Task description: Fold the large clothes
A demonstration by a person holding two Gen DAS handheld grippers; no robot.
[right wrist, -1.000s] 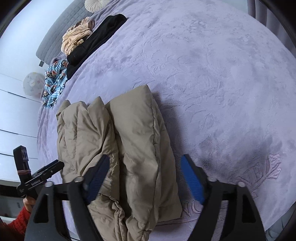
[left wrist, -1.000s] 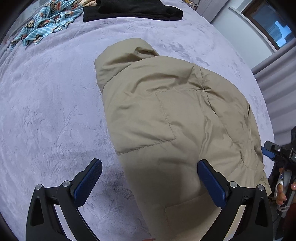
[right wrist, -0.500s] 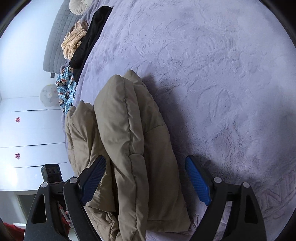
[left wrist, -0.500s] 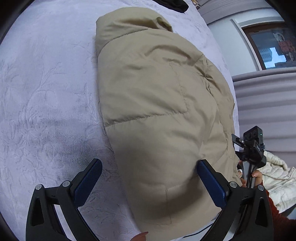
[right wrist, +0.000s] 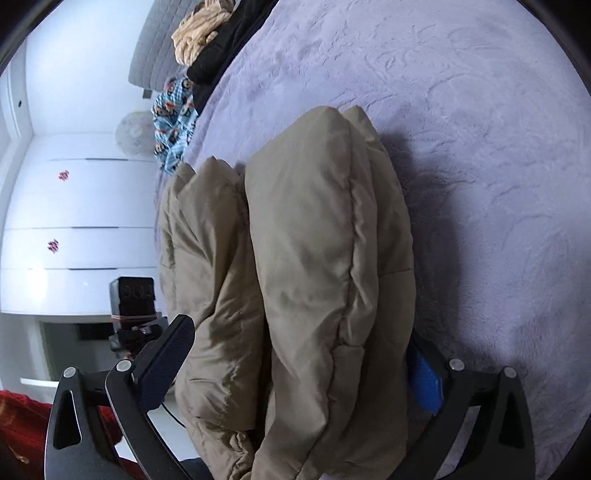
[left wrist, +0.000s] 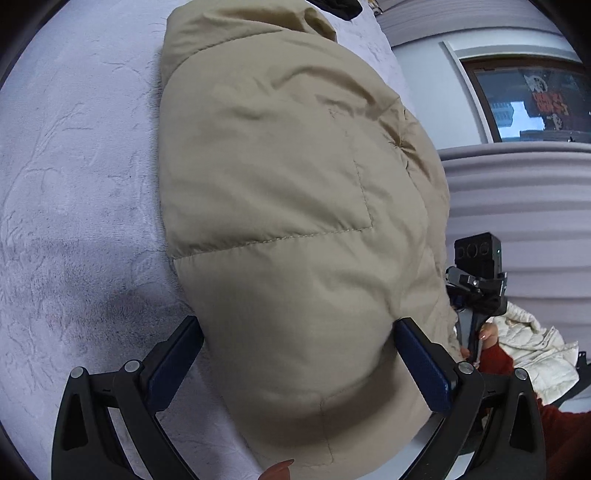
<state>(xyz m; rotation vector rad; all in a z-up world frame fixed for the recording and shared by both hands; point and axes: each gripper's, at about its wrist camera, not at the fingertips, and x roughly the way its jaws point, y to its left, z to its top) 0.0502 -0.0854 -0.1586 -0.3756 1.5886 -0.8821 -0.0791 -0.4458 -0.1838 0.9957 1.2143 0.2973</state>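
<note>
A folded beige puffer jacket (left wrist: pixel 280 206) lies on a lilac plush bedspread (left wrist: pixel 74 184). My left gripper (left wrist: pixel 299 347) is open, its blue-padded jaws straddling the jacket's near end. In the right wrist view the same jacket (right wrist: pixel 314 266) shows as stacked folded layers. My right gripper (right wrist: pixel 295 354) is open around its near end, with the right pad partly hidden behind the fabric. The right gripper also appears at the jacket's far side in the left wrist view (left wrist: pixel 476 280).
A black garment (right wrist: pixel 225 40), a tan garment (right wrist: pixel 195 33) and a blue patterned cloth (right wrist: pixel 173 122) lie at the head of the bed. A white jacket (left wrist: pixel 535 347) sits off the bed's right edge. White drawers (right wrist: pixel 74 229) stand beyond the left edge.
Both grippers have moved in close to the jacket. Their open jaws now straddle its near ends, where before they hovered short of it.
</note>
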